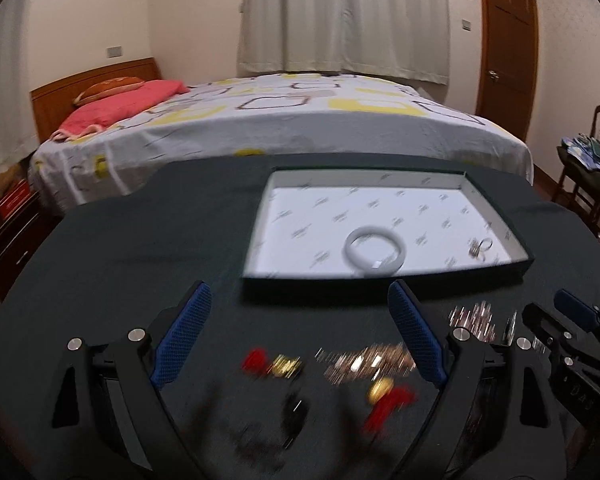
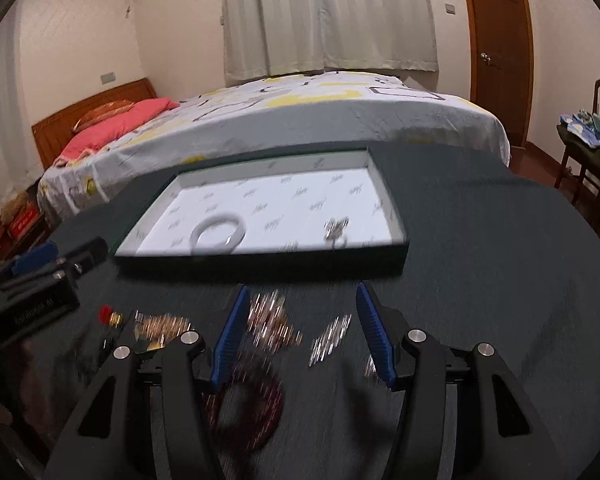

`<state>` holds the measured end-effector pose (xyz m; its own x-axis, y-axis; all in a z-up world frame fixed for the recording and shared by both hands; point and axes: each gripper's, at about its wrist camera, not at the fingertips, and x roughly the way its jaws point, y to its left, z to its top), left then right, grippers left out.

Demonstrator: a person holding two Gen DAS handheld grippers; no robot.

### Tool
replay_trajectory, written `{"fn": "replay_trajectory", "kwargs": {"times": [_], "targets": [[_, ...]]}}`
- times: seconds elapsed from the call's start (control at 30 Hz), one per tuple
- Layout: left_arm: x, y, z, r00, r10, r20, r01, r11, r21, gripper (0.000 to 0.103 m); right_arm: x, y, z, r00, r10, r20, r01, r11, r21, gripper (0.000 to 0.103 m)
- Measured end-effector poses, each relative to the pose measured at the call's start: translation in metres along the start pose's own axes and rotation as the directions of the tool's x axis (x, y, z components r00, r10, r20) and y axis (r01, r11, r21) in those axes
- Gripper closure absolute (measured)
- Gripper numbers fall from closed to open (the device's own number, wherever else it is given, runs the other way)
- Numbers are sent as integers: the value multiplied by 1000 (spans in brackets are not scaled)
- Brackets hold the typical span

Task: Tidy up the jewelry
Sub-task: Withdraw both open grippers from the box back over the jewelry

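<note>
The left tongs (image 1: 300, 328) stand wide open above the dark green worktop (image 1: 140, 248), and nothing is between the blue pads (image 1: 184, 332). Below them, on the near part of the worktop, blurred jewelry lies loose: a red and gold piece (image 1: 270, 364) on the left, a heap of gold and silver chain (image 1: 368, 360) in the middle, and another red and gold piece (image 1: 388, 396) nearer. To the right of this heap there is a silver cluster (image 1: 476, 318).

The right tongs (image 2: 300, 334) are about half open and hold nothing. Between the fingers one sees a shiny chain heap (image 2: 272, 320), a small silver piece (image 2: 330, 340) and, nearer, a dark red beaded bracelet (image 2: 246, 404), all lying on the worktop and blurred.

Farther away stands a shallow tray (image 1: 496, 212) with a white printed lining. Inside it a white bangle (image 1: 374, 252) lies flat near the near wall, and a small silver ring piece (image 1: 480, 248) lies in the right near corner, apart from the bangle.

Behind the worktop there is a bed (image 1: 300, 120) with a pink pillow (image 1: 116, 108), a curtain (image 1: 340, 16) and a brown door (image 1: 508, 40)
</note>
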<state>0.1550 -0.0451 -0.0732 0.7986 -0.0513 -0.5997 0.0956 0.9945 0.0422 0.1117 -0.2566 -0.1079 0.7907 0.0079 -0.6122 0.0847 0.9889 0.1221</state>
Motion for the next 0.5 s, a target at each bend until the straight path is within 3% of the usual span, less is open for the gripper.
{"fn": "replay_trajectory", "kwargs": {"times": [0.2,0.5], "targets": [[-24,28,-45,999,41,-23,-42,999,-33,15,-6,12,-28,1000,-8,-21,8,1000,-10,31],[-22,45,-74,995,54,-78,-59,997,-52,15,11,29,-37,994,-39,-98,35,999,-42,25]]}}
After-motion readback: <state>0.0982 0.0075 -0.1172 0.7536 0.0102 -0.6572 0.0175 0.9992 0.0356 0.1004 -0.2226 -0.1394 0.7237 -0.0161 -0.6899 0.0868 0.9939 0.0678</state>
